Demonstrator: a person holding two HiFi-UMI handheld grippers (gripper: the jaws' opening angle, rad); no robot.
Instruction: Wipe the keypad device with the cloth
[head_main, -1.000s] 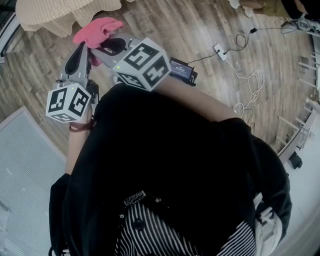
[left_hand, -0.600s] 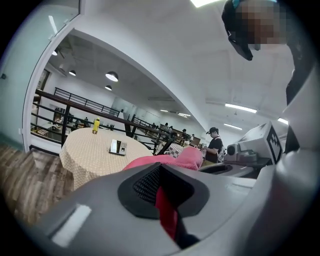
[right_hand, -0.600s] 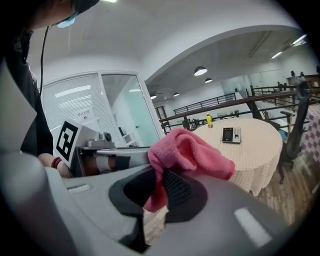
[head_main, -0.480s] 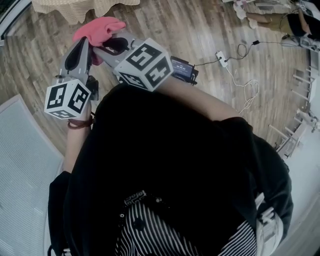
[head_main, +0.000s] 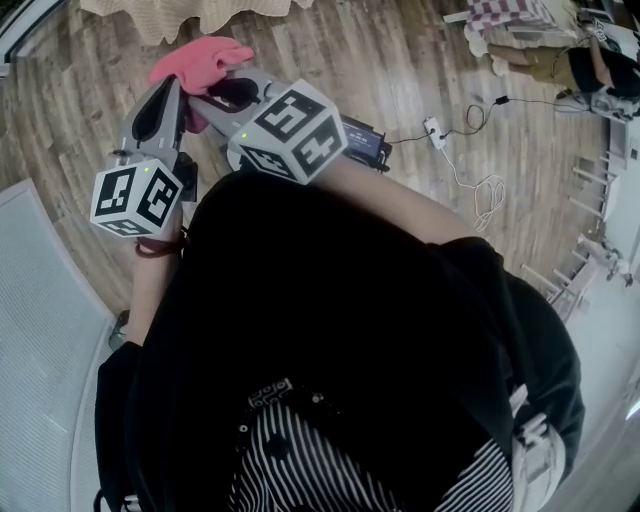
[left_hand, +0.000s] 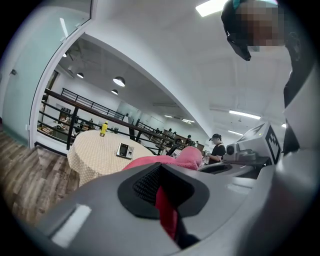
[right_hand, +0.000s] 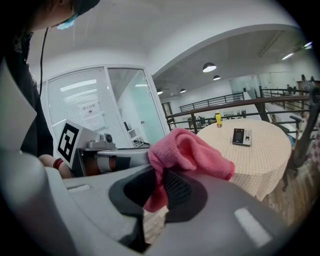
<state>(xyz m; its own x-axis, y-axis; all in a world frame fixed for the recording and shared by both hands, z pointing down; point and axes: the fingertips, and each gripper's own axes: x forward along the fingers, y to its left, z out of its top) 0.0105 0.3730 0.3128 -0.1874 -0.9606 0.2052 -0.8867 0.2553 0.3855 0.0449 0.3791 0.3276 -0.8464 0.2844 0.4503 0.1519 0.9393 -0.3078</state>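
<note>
left tool (left_hand: 165, 200), right tool (right_hand: 157, 192) both pinch cloth (right_hand: 190, 150); keypad device (right_hand: 242, 136), yellow bottle (right_hand: 218, 119) on table (right_hand: 270, 152) ahead

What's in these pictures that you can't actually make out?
Keypad device: keys too small, both gripper views; absent from head view.
Table: cut off by head view's top edge.
Dark box: partly hidden behind the person's arm, head view.
</note>
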